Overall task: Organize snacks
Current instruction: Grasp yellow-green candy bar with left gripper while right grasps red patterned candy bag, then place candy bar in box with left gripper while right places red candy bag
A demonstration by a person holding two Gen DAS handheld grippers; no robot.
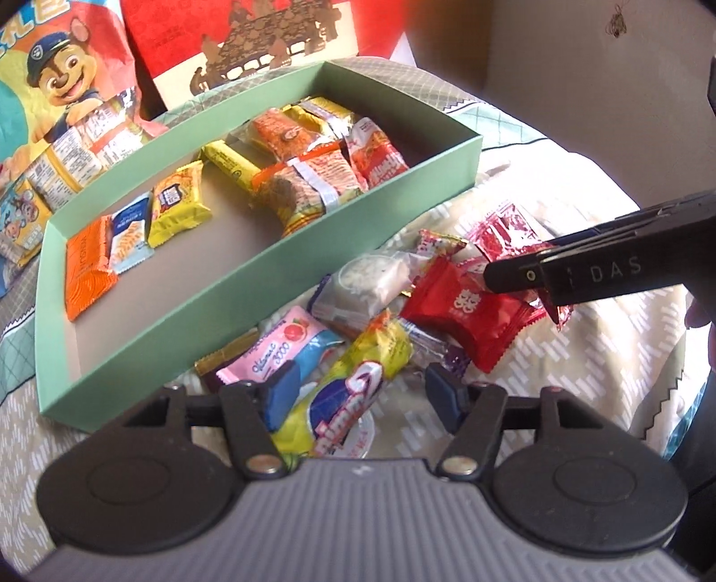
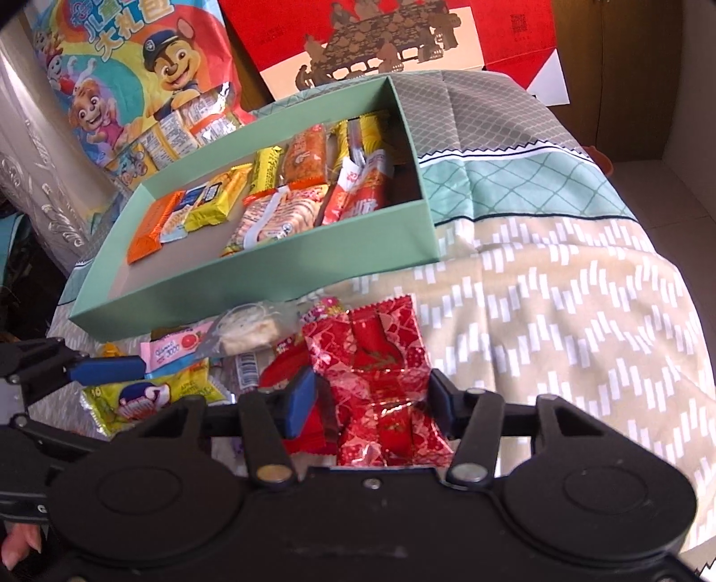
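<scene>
A green box point(image 1: 250, 286) point(image 2: 286, 268) holds several wrapped snacks on a patterned cloth. A loose pile lies in front of it: a yellow Mimi pack point(image 1: 344, 394) point(image 2: 147, 396), a pink pack point(image 1: 277, 340), a white rice cake point(image 1: 371, 277) point(image 2: 250, 331), red packets point(image 1: 465, 318). My left gripper point(image 1: 362, 394) is open around the yellow pack's end, just above the pile. My right gripper point(image 2: 371, 403) is open, its fingers on either side of red patterned candy packets point(image 2: 376, 358). It also shows in the left wrist view point(image 1: 528, 277).
A cartoon-dog snack bag point(image 1: 58, 89) point(image 2: 147, 80) leans behind the box at left. A red and cream gift box point(image 1: 250, 40) point(image 2: 380, 44) stands behind it. The cloth point(image 2: 559, 291) drops away to the right, with floor beyond.
</scene>
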